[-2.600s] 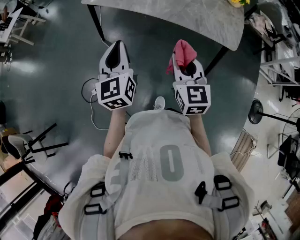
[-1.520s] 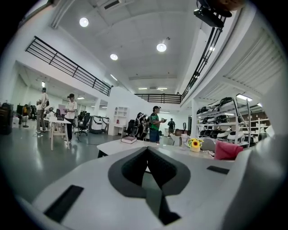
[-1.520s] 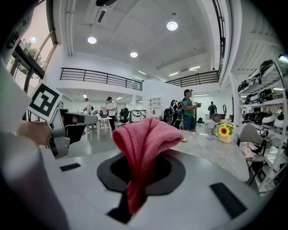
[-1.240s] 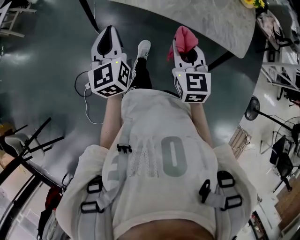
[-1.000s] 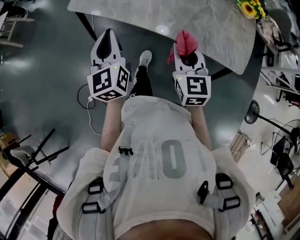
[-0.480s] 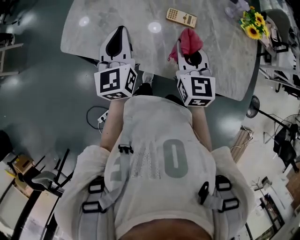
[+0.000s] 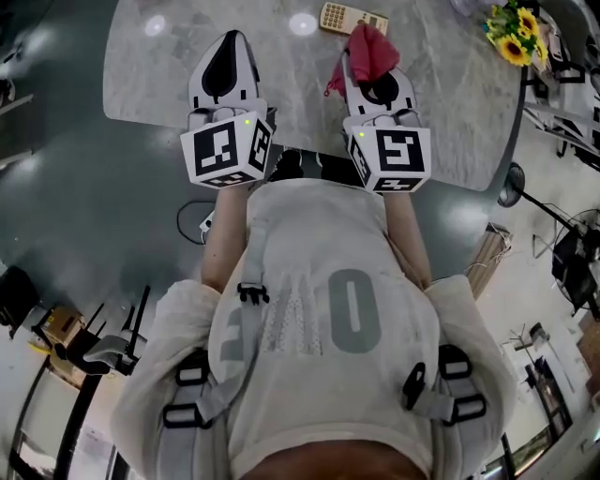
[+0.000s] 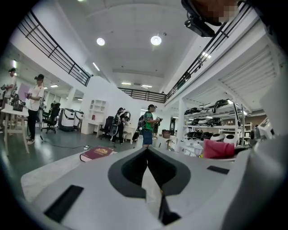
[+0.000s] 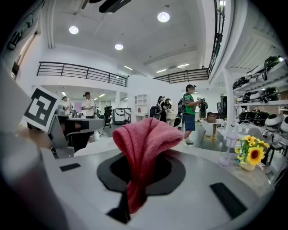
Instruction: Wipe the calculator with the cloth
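The calculator, beige with rows of keys, lies on the grey marble table near the top of the head view, its right end hidden behind the cloth. My right gripper is shut on the pink cloth, which bunches up over its jaws, just short of the calculator. My left gripper is shut and empty, held level over the table's near part, left of the right one; its jaws meet in a point. Neither gripper view shows the calculator.
A pot of sunflowers stands at the table's far right, next to a small clear lamp. A dark red book lies on the table ahead of the left gripper. People, desks and shelves stand in the room beyond the table.
The person has walked up to the table. It slid down into view, the calculator appeared, and both grippers now reach over its near edge. The cloth stays gripped.
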A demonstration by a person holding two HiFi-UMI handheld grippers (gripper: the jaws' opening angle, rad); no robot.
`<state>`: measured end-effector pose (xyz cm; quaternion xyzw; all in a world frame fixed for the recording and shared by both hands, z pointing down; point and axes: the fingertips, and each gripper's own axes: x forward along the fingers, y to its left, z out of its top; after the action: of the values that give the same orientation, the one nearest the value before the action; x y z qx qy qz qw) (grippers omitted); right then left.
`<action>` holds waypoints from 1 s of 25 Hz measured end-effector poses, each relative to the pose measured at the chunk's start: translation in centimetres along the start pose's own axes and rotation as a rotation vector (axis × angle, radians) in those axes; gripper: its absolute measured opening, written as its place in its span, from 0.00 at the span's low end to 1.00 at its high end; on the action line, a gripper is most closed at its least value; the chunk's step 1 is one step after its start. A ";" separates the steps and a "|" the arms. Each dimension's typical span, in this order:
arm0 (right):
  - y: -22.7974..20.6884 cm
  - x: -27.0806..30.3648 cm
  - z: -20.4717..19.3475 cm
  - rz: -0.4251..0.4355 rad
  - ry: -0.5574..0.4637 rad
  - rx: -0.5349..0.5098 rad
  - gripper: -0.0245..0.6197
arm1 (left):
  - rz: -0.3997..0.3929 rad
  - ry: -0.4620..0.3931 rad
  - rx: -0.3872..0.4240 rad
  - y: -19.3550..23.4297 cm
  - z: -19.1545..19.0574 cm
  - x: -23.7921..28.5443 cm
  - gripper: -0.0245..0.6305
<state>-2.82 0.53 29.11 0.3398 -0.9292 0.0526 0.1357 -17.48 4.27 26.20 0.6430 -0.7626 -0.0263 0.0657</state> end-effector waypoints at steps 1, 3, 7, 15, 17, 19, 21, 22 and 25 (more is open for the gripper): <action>-0.2 0.0 -0.3 0.007 0.007 0.000 0.12 | 0.014 0.015 -0.009 0.0 -0.4 0.1 0.07; -0.6 -0.2 -0.9 0.023 0.019 0.003 0.12 | 0.046 0.050 -0.032 -0.1 -1.4 0.3 0.07; -1.5 0.0 -1.6 0.046 0.031 -0.006 0.12 | 0.062 0.065 -0.067 -0.3 -2.4 0.8 0.07; -2.2 0.5 -1.5 0.059 0.021 0.012 0.13 | 0.069 0.055 -0.041 -0.4 -2.4 1.1 0.07; -2.3 0.8 -1.6 0.059 0.021 0.015 0.13 | 0.065 0.047 -0.033 -0.4 -2.3 1.2 0.07; -2.3 0.9 -1.6 0.060 0.021 0.017 0.13 | 0.043 0.031 -0.030 -0.6 -2.1 1.2 0.07; -2.2 1.0 -1.5 0.066 0.020 0.018 0.13 | 0.022 0.013 -0.026 -0.9 -1.8 1.1 0.07; -2.2 1.1 -1.4 0.070 0.018 0.018 0.13 | 0.016 -0.002 -0.026 -0.9 -1.5 1.1 0.07; -2.2 1.3 -0.9 0.077 0.003 0.018 0.13 | -0.025 -0.040 -0.033 -1.2 -0.3 1.2 0.15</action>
<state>-2.15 -1.71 30.39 0.3048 -0.9409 0.0666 0.1321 -16.48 2.87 26.41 0.6507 -0.7551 -0.0526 0.0605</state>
